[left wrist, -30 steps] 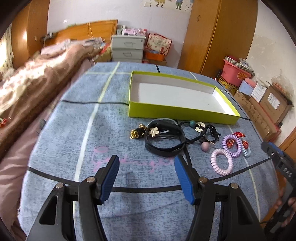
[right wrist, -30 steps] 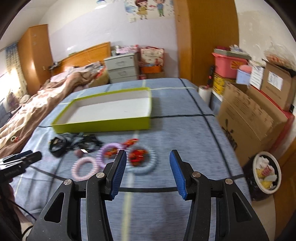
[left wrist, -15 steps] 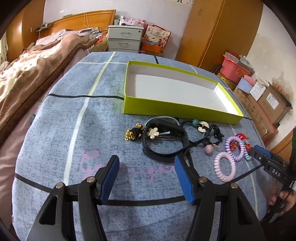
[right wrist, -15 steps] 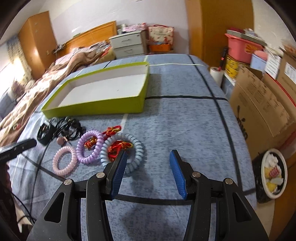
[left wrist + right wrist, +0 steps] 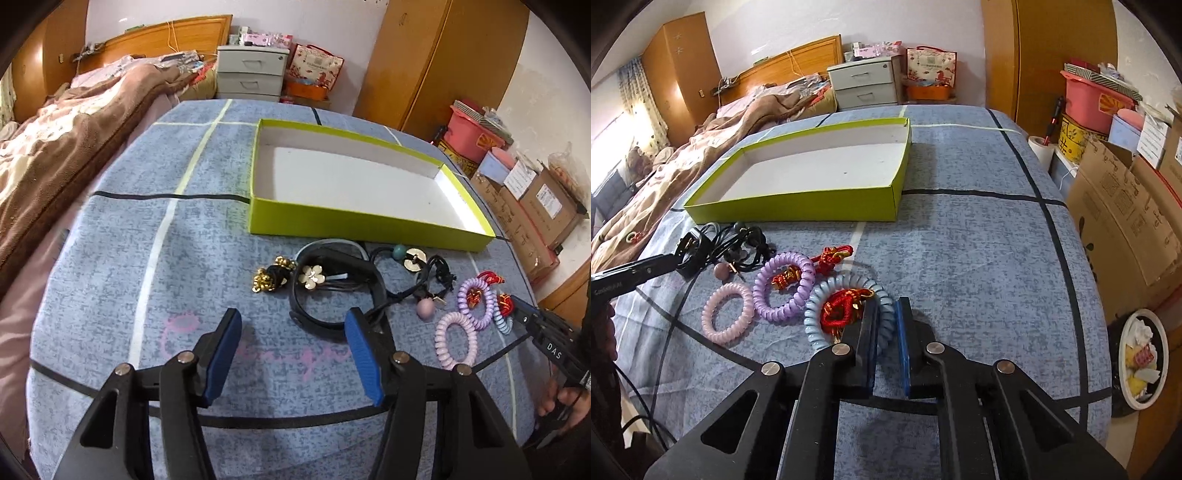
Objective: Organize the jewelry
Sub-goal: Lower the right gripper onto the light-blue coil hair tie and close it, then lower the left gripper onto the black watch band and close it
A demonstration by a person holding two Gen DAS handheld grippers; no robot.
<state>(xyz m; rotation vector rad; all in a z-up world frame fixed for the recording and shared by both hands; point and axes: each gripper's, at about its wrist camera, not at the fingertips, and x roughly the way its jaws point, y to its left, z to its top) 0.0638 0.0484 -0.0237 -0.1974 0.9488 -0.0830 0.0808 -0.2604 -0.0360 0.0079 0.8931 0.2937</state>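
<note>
A shallow lime-green box (image 5: 354,221) with a white inside lies on the blue bed cover. In front of it is the jewellery: gold bells (image 5: 269,277), a black band (image 5: 369,273) with a flower charm, dark cords with beads, and pink (image 5: 707,314), purple (image 5: 805,269) and blue (image 5: 820,306) coil hair ties with red knot charms (image 5: 838,310). My right gripper (image 5: 888,306) is shut on the right side of the blue coil. My left gripper (image 5: 293,321) hangs just short of the black band; its jaws are wide and closing, with nothing pressed between them.
A brown blanket (image 5: 74,122) is heaped along the left of the bed. Cardboard boxes (image 5: 1126,210) and a waste bin (image 5: 1141,354) stand off the right edge. Grey drawers (image 5: 251,74) and a wardrobe are at the back.
My right gripper came down over the blue coil hair tie and shut on its right side. My left gripper edged forward toward the black band, its jaws slightly narrower.
</note>
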